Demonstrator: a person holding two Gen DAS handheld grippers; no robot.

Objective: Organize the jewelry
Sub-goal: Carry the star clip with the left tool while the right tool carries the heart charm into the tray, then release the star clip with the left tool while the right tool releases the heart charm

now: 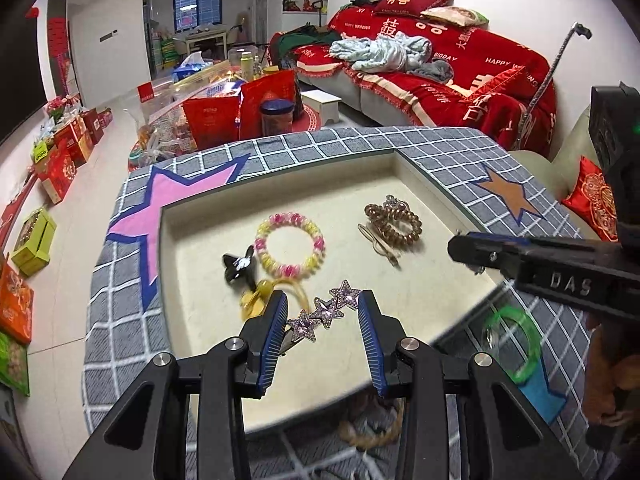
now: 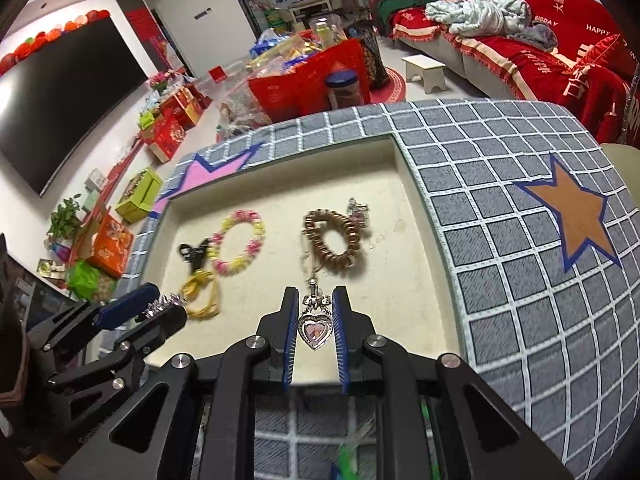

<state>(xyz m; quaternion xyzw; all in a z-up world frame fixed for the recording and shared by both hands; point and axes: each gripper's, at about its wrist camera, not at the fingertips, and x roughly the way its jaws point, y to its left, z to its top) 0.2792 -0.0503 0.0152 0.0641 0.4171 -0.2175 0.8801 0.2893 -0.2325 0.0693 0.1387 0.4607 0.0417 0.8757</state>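
A cream tray lies on the grey grid cloth. In it are a pink-yellow coil hair tie, a brown coil hair tie, a thin metal clip, a black claw clip and a yellow hair tie. My left gripper holds a star rhinestone clip between its pads, just above the tray. My right gripper is shut on a heart pendant clip above the tray's near side. In the right wrist view the left gripper shows with the star clip.
A green bangle lies on the cloth at the near right. A pink star patch and a brown star patch flank the tray. A red sofa, boxes and bags stand beyond the table edge.
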